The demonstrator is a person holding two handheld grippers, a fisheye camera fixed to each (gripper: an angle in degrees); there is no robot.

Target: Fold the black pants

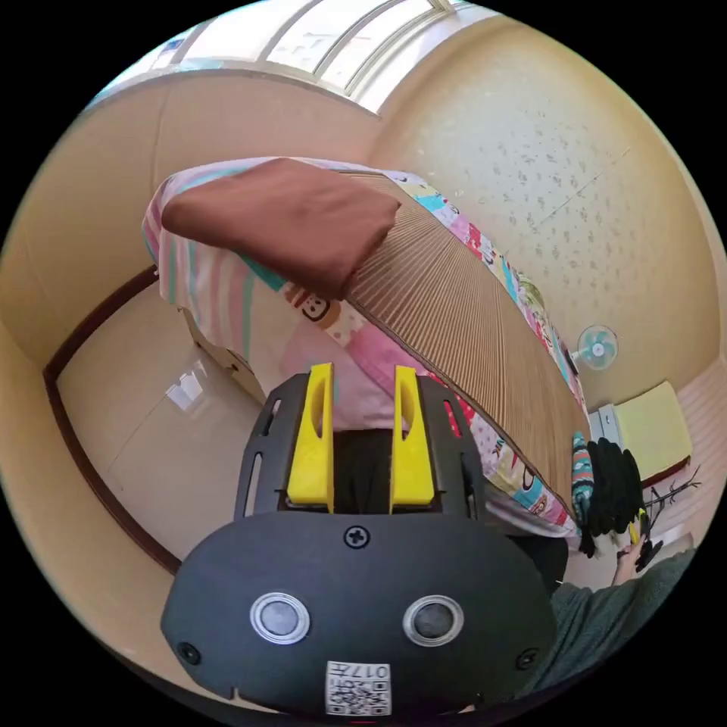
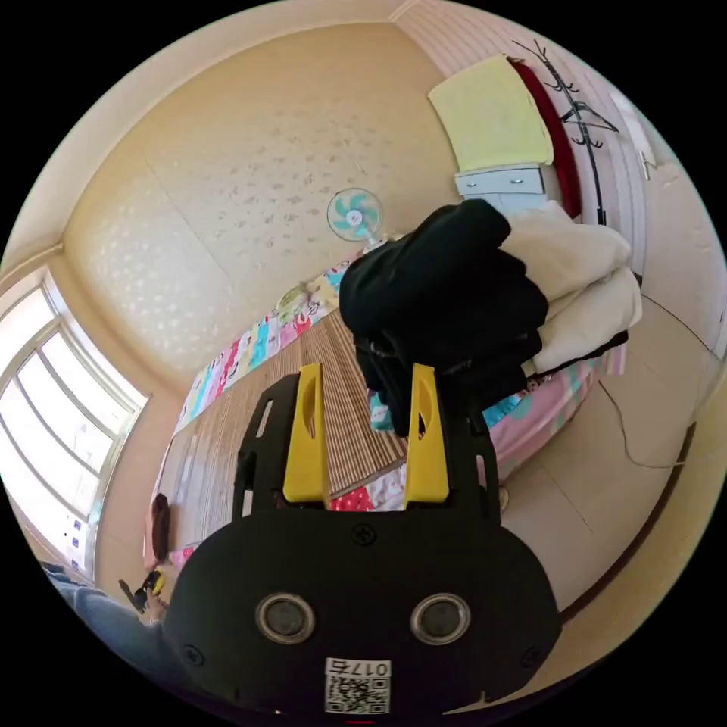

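Note:
A heap of black garments (image 2: 443, 303), the black pants among them as far as I can tell, sits on the bed's corner against a cream blanket (image 2: 587, 295). My right gripper (image 2: 365, 371) is open just in front of the heap, with nothing between its yellow jaws. In the left gripper view the same black heap (image 1: 615, 485) appears small at the far end of the bed, with the right gripper (image 1: 638, 534) beside it. My left gripper (image 1: 363, 371) is open by the other bed corner, over the pink sheet (image 1: 356, 344), holding nothing. It also appears far off as the left gripper (image 2: 148, 587).
A bamboo mat (image 1: 462, 318) covers the bed, and a folded brown cloth (image 1: 288, 216) lies on its near corner. A fan (image 2: 354, 213), a white cabinet (image 2: 503, 185) and a coat rack (image 2: 579, 113) stand by the wall. Tiled floor (image 1: 144, 424) runs beside the bed. A person's grey sleeve (image 1: 606, 621) is low right.

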